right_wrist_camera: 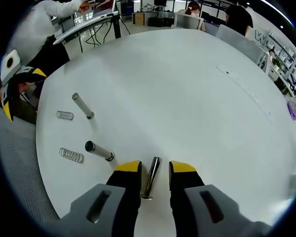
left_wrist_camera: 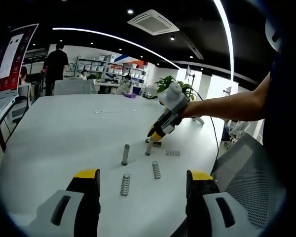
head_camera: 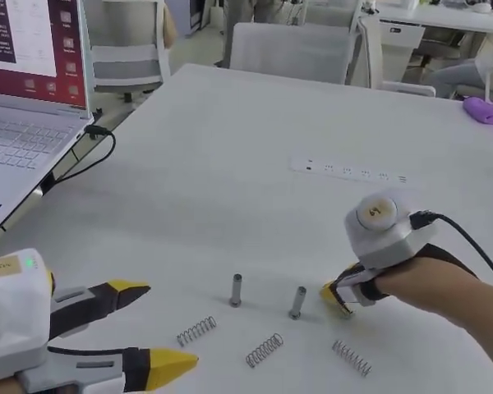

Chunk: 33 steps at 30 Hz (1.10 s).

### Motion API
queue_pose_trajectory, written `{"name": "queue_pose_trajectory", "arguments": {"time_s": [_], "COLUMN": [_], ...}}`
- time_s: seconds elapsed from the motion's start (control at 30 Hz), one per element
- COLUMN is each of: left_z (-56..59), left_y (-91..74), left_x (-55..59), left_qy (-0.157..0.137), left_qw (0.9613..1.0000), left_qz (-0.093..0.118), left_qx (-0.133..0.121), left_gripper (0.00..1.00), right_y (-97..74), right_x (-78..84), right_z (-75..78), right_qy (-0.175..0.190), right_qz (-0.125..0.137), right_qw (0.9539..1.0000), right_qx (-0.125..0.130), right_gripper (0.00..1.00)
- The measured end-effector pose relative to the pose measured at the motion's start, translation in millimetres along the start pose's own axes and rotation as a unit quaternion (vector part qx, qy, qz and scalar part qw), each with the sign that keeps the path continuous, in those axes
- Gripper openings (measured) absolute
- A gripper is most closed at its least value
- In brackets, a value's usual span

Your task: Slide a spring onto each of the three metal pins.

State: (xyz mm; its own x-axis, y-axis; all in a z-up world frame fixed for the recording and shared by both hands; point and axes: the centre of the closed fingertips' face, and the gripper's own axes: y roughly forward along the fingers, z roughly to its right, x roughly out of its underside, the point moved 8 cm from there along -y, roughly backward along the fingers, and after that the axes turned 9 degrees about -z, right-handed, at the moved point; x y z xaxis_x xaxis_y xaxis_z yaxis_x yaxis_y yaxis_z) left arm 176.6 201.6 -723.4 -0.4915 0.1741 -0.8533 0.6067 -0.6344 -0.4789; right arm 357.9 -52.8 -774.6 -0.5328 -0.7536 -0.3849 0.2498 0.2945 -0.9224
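Beyond the left pin (head_camera: 236, 290) and the right pin (head_camera: 297, 302), the tabletop (head_camera: 230, 164) lies bare toward 12 o'clock, up to the power strip (head_camera: 353, 171). Three springs (head_camera: 264, 350) lie at 5 to 7 o'clock. The right gripper (head_camera: 337, 297) blocks 3 o'clock and the left gripper (head_camera: 168, 324) blocks 8 o'clock. The laptop (head_camera: 25, 123) and its cable (head_camera: 113, 144) sit at 10 o'clock.

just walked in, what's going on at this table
A person holds a two-jaw gripper in each hand over a white table. One metal pin and a second pin stand upright. The right gripper has its open jaws on either side of a third pin, not clamped on it. The left gripper hovers open near the springs, three of them lying loose on the table. No spring is on a pin yet.
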Motion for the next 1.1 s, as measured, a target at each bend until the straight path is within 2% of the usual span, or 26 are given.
{"name": "queue_pose_trajectory", "arguments": {"time_s": [0.37, 0.7, 1.1], "left_z": [-1.2, -3.8, -5.1], "left_y": [-1.4, -4.8, -9.9], "left_x": [0.4, 4.6, 7.1], "left_qy": [-0.001, -0.005, -0.006], "left_qw": [1.0, 1.0, 1.0], "left_qz": [0.002, 0.004, 0.006], "left_qx": [0.0, -0.001, -0.003], "left_gripper": [0.67, 0.67, 0.67], "right_y": [6.1, 11.0, 12.9], "right_x": [-2.1, -2.6, -5.9], "right_z": [-5.2, -7.7, -11.2], "right_qy": [-0.005, -0.013, -0.005], "right_qz": [-0.017, -0.036, -0.044], "right_qw": [0.9998, 0.9991, 0.9989], "right_qx": [0.0, 0.015, 0.014], "right_gripper": [0.15, 0.12, 0.07]}}
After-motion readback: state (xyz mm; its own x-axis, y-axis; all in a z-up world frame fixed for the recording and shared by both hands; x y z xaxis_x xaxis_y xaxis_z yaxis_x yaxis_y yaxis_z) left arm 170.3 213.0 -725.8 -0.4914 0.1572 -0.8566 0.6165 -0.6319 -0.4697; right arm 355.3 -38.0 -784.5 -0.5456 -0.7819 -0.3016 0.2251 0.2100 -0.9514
